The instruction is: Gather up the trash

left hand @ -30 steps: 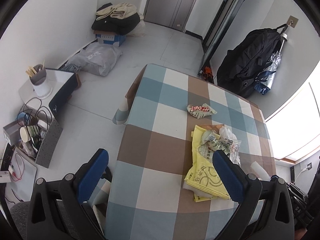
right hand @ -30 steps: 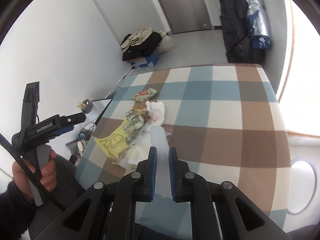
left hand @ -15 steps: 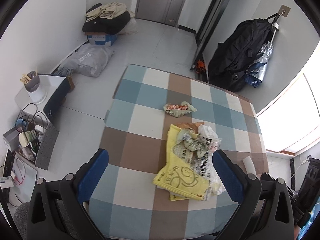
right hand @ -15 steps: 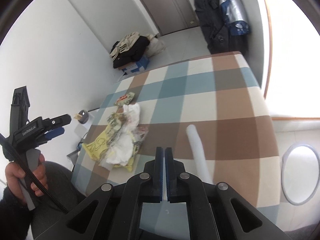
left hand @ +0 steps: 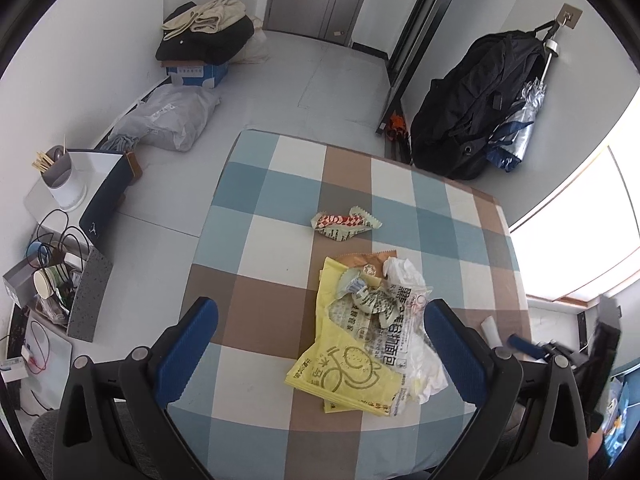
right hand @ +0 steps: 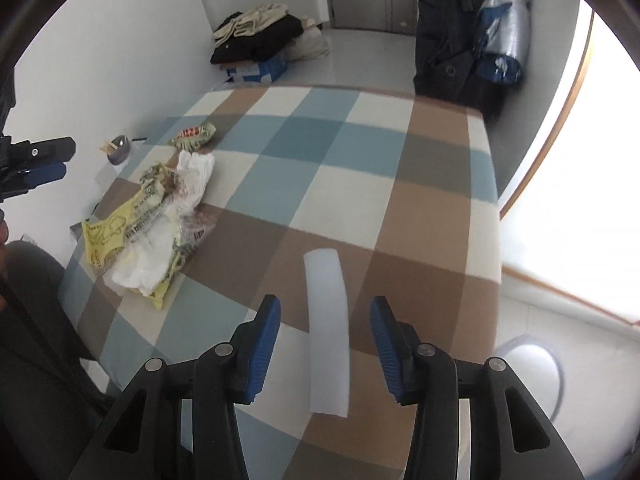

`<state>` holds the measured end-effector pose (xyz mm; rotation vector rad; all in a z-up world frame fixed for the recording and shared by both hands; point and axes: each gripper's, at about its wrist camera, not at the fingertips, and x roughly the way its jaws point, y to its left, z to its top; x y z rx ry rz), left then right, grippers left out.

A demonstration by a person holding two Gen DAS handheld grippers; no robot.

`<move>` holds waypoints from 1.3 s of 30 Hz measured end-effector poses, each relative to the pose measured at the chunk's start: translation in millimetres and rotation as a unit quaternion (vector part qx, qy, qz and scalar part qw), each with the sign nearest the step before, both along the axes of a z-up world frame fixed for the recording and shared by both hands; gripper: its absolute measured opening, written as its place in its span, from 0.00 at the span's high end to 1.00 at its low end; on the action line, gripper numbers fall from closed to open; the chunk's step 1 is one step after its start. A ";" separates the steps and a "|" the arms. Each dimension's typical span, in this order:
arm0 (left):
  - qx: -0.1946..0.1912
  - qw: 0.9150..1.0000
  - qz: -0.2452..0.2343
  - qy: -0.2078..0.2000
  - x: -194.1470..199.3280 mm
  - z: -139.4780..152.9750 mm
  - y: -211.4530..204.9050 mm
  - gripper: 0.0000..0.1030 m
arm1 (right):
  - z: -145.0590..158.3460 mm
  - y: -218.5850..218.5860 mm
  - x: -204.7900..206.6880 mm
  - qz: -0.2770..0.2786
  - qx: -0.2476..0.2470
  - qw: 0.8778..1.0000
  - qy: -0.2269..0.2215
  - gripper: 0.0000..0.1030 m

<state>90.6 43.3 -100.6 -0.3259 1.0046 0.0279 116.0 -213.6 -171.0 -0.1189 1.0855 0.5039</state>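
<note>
A pile of trash, with a yellow bag [left hand: 340, 372] and crumpled wrappers [left hand: 380, 304], lies on the checked tablecloth [left hand: 264, 240]. A red-and-white wrapper [left hand: 344, 222] lies apart, farther back. My left gripper [left hand: 320, 344] is open above the near edge, in front of the pile. A white foam strip [right hand: 326, 320] lies flat on the table between the open fingers of my right gripper [right hand: 325, 320]. The pile also shows at left in the right wrist view [right hand: 156, 216].
A round white bin [right hand: 532, 372] stands on the floor right of the table. A black bag and folded umbrella [left hand: 480, 108] hang on the far wall. Clothes on a box [left hand: 204, 40], a plastic bag and a cluttered shelf [left hand: 52, 264] are at left.
My right gripper, shut a second ago, has opened wide around the foam strip. The left gripper's view has shifted so the trash pile now lies nearer its middle.
</note>
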 end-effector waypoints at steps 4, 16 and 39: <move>-0.015 1.000 0.002 0.001 7.4 1.1 -0.7 0.02 | -6.6 5.6 -3.9 0.013 -0.017 1.000 -0.002 0.63; -0.064 0.995 -0.001 0.080 45.6 -31.0 -12.6 0.25 | -5.9 12.1 -11.4 0.030 -0.070 0.996 -0.040 0.88; -0.081 0.987 0.010 0.137 58.8 -61.5 -12.9 0.73 | 15.5 -2.4 -1.8 0.007 0.035 0.999 -0.027 0.91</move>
